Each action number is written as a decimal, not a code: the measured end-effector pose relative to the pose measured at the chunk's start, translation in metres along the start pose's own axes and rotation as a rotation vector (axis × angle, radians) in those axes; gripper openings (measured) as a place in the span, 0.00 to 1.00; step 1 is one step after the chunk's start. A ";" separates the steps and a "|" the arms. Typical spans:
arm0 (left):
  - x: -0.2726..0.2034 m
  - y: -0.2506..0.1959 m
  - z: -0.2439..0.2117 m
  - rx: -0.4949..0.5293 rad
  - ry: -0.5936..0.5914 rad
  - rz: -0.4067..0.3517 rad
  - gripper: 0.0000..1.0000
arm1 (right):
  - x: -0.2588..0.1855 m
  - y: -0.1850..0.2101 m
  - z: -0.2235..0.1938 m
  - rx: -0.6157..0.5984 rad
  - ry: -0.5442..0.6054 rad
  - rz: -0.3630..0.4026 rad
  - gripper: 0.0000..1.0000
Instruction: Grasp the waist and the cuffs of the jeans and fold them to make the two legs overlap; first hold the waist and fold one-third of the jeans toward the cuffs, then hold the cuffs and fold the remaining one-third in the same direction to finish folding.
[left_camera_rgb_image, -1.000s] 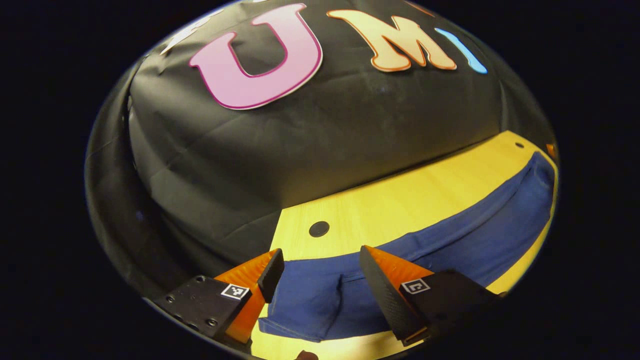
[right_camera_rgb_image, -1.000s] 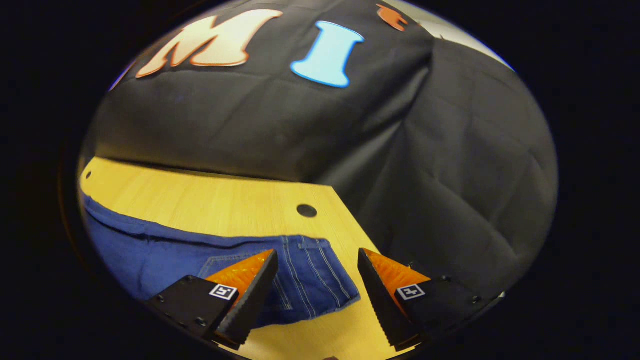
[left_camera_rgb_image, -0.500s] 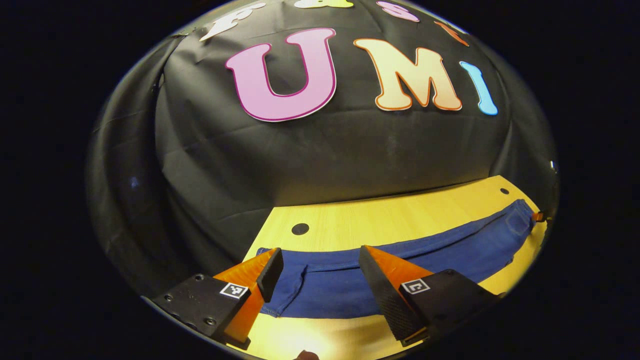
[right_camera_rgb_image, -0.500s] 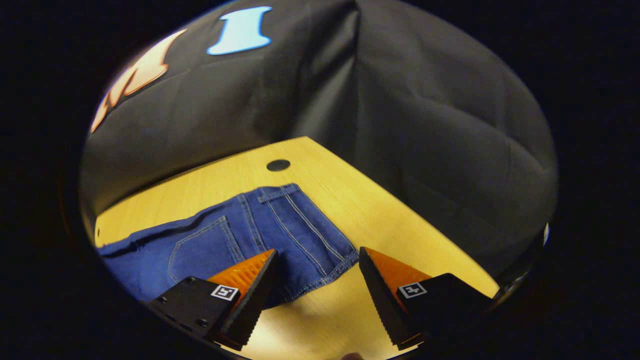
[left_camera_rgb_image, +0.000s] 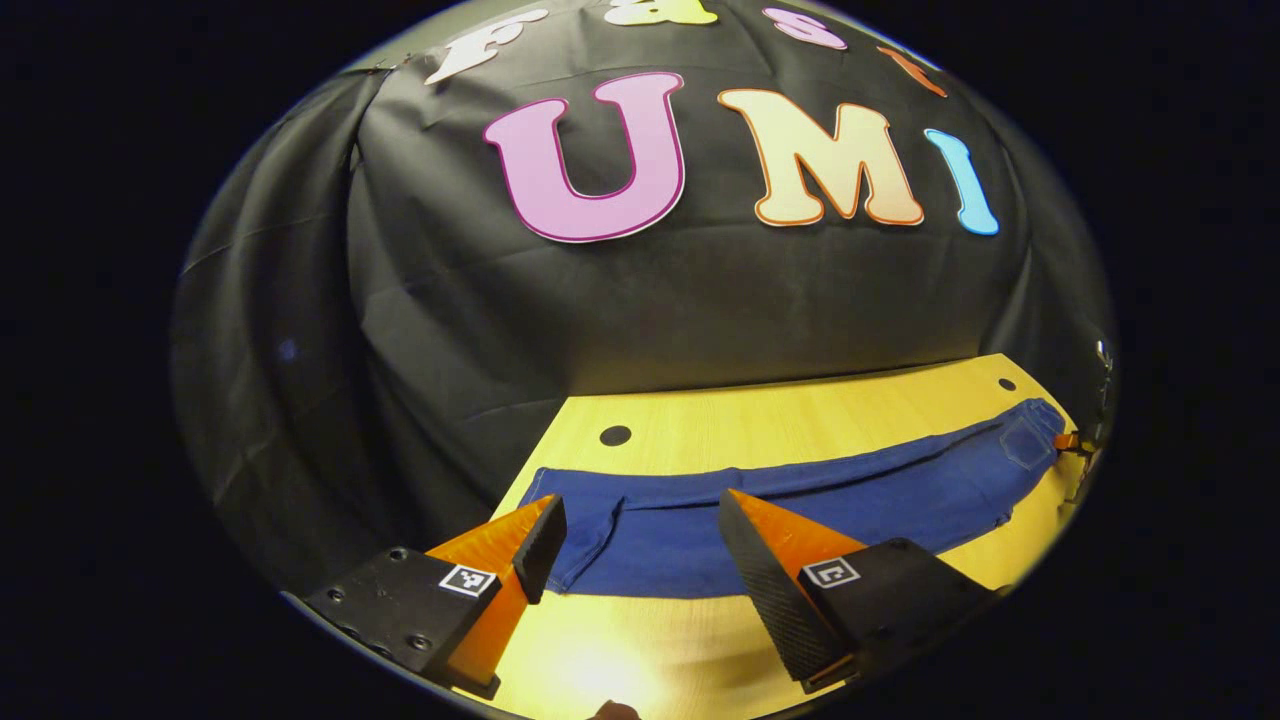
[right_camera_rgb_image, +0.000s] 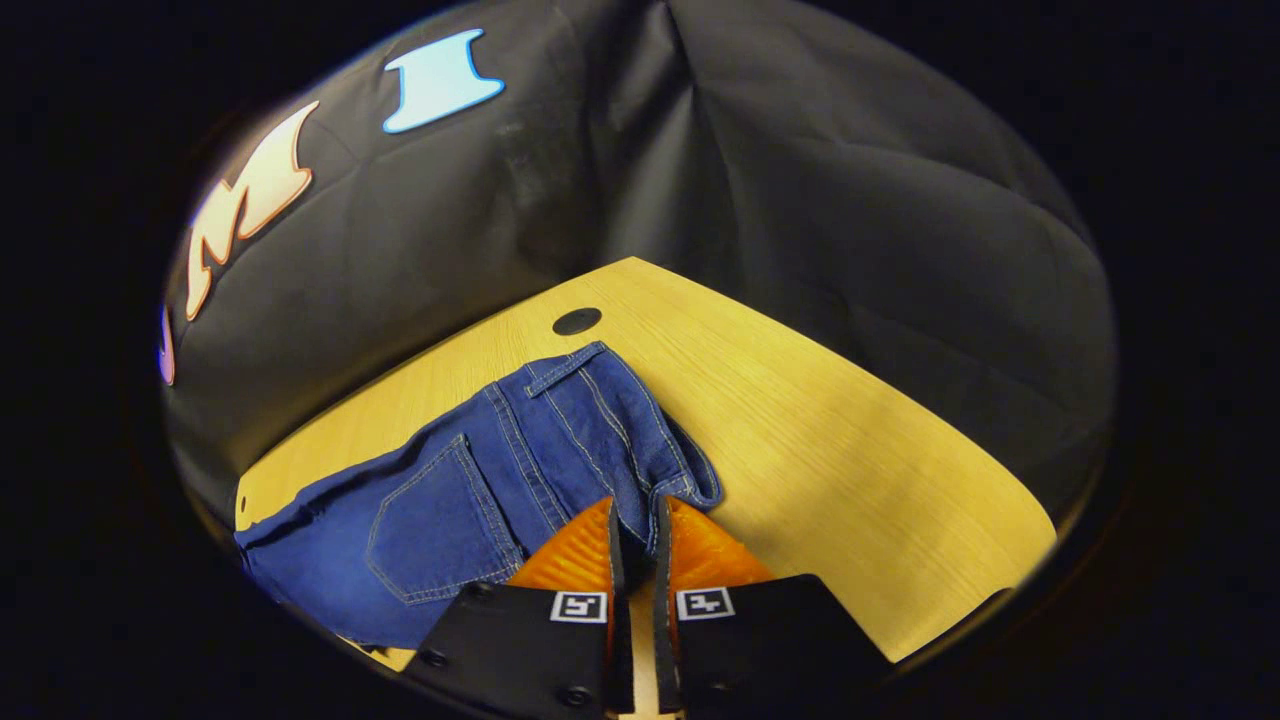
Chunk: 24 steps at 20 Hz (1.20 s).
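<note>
Blue denim jeans (right_camera_rgb_image: 470, 490) flat on yellow wood-grain tabletop (right_camera_rgb_image: 830, 420), right gripper (right_camera_rgb_image: 634, 520) jaws clenched on waist (right_camera_rgb_image: 660, 470), left gripper (left_camera_rgb_image: 635, 545) jaws released over cuffs (left_camera_rgb_image: 580, 520).

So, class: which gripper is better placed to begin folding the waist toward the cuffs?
Right. The right gripper is pinched on the jeans at the waist; the left gripper hangs open by the cuffs.

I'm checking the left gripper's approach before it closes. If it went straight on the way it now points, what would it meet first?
Probably the cuff end of the jeans, lying flat on the table just beyond the open left gripper; depth is hard to judge.
</note>
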<state>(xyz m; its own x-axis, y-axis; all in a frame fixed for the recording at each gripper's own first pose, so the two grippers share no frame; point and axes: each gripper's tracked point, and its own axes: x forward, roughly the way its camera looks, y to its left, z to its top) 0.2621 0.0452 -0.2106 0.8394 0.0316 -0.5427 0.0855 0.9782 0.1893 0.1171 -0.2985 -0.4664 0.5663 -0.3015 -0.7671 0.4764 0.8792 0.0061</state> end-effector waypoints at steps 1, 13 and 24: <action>-0.005 0.000 0.000 -0.015 -0.001 0.000 0.95 | 0.001 -0.002 0.002 -0.012 -0.006 -0.002 0.11; -0.015 0.026 -0.009 -0.099 0.004 0.001 1.00 | -0.078 0.043 0.076 -0.095 -0.212 -0.045 0.08; 0.019 0.068 -0.015 -0.094 0.026 -0.082 0.95 | -0.252 0.106 0.111 -0.400 -0.459 0.122 0.10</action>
<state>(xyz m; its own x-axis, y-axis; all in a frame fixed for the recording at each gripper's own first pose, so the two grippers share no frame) 0.2756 0.1150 -0.2209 0.8174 -0.0456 -0.5742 0.1021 0.9926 0.0665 0.0996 -0.1700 -0.2011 0.8745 -0.2396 -0.4218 0.1509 0.9607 -0.2329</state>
